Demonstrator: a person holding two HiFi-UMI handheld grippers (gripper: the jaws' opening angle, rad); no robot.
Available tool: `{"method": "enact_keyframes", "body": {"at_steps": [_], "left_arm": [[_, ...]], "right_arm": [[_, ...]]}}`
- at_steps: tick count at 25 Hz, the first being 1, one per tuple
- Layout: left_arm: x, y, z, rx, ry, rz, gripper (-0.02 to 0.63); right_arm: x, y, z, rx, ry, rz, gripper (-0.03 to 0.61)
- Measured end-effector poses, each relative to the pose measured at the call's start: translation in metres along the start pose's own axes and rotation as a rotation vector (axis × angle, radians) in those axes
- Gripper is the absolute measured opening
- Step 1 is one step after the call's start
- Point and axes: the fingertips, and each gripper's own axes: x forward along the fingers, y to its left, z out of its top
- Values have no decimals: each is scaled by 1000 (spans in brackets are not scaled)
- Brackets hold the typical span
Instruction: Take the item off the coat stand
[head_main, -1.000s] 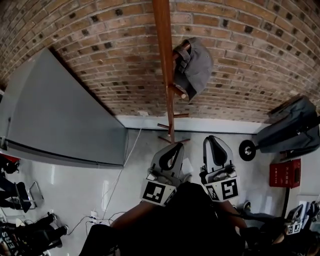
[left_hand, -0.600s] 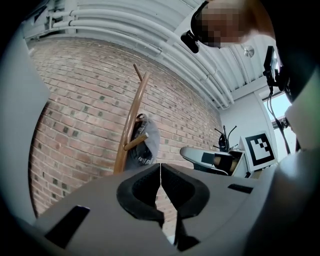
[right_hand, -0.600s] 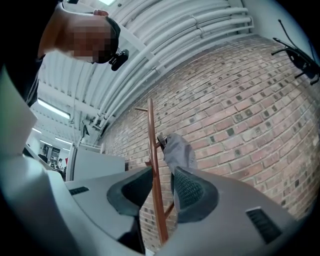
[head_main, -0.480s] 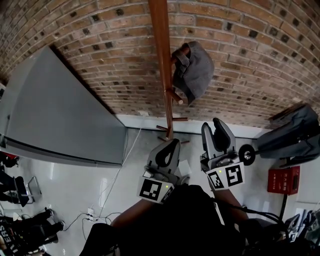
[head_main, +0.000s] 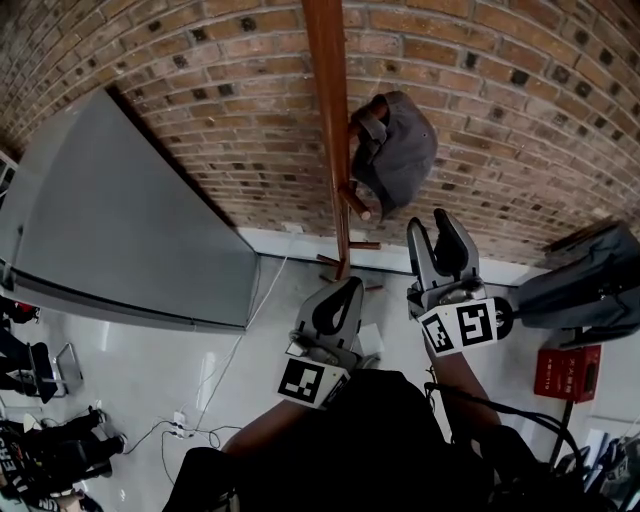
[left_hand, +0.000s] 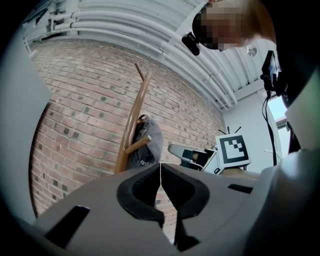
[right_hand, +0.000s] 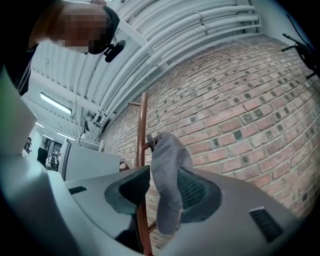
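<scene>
A grey cap (head_main: 400, 155) hangs on a peg of the wooden coat stand (head_main: 330, 120) in front of the brick wall. My right gripper (head_main: 437, 225) is raised just below the cap and its jaws are opening. In the right gripper view the cap (right_hand: 170, 185) shows in the gap between the jaws, beside the stand's pole (right_hand: 142, 130), and the pads do not press on it. My left gripper (head_main: 350, 288) stays lower, near the stand's foot, shut with nothing in it. The left gripper view looks past its shut jaws (left_hand: 160, 172) at the cap (left_hand: 150, 145).
A large grey cabinet (head_main: 120, 230) stands at the left against the wall. A black bag (head_main: 590, 280) and a red box (head_main: 568, 372) are at the right. Cables (head_main: 215, 400) run over the pale floor at the lower left.
My right gripper has risen toward the cap and its jaws have spread apart. The left gripper has hardly moved.
</scene>
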Motion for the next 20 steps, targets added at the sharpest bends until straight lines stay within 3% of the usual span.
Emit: {"method": "enact_keyframes", "body": {"at_steps": [13, 20], "left_arm": [[0, 13, -13, -25, 40, 43, 18], [5, 14, -19, 7, 37, 37, 18]], "right_arm": [[46, -14, 6, 33, -14, 3, 183], [54, -19, 4, 17, -28, -11, 176]]}}
